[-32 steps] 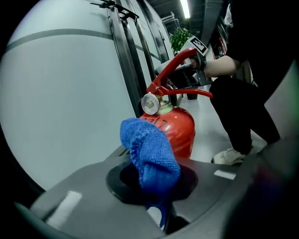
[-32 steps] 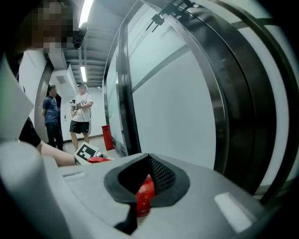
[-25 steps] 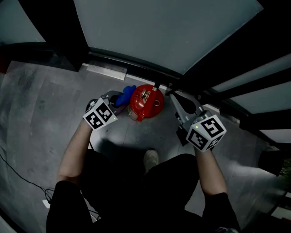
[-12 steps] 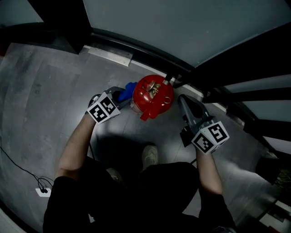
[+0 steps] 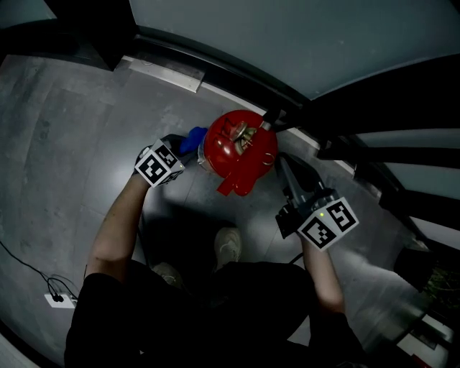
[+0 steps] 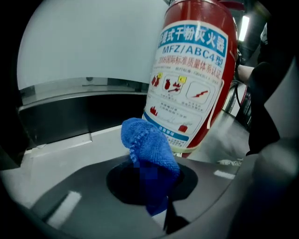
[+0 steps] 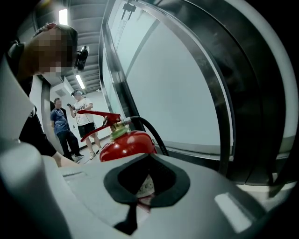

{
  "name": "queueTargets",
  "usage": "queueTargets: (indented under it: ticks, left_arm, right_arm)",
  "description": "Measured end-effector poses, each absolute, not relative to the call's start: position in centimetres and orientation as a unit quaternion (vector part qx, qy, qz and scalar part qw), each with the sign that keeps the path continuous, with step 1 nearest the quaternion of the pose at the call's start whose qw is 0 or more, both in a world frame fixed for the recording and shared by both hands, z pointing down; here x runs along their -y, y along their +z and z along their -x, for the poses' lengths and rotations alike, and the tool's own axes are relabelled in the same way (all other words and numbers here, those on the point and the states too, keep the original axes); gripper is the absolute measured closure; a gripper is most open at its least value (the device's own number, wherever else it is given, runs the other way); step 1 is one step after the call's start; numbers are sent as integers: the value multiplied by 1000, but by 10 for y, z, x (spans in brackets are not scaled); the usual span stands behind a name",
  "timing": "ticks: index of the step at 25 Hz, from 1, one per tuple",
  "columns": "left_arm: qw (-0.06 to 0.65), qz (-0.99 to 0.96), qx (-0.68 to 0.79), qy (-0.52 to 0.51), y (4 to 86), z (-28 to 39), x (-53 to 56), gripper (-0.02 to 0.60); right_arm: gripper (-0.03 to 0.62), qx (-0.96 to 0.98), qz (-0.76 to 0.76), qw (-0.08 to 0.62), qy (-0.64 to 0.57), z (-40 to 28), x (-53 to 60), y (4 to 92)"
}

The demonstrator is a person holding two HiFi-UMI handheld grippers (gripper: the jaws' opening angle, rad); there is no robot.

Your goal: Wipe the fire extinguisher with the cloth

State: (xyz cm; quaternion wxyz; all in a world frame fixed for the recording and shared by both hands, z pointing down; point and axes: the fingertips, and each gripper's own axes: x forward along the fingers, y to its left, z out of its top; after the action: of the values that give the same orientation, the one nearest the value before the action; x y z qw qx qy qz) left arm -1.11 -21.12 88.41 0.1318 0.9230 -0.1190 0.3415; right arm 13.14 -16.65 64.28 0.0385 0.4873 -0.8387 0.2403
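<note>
Tightly, the left tool (image 5: 184, 149) pinches a fuzzy blue cloth (image 6: 148, 147) by the round, shiny red extinguisher (image 5: 239, 151). The right tool (image 5: 282, 162) is closed up, holding nothing.

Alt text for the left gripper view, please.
The left gripper pinches a bunched blue cloth, held before the white label of a red fire extinguisher. Pale wall panel behind.
</note>
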Motion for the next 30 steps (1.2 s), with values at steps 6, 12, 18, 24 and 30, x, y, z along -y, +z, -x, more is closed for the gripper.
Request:
queueTargets:
  ticks: [6,12,18,24,30]
  left_arm:
    - [190,-901,144,361,921,13,203,537]
    - [193,-875,171,410,941,29,187,537]
    - [172,-903,200,338,840,58,194,537]
    - [91,-943,233,218,660,65,193,535]
    - [41,-952,237,189,594,42,170,535]
  right_arm:
    - [591,835,-489,52,248,-132,163,653]
    - [591,829,-499,66,245,-129,166,655]
    - [591,814,-525,58,241,-147,179,650]
    - [591,802,-553,43,221,-163,191,618]
    - [591,800,-566,44,192,-167,194,613]
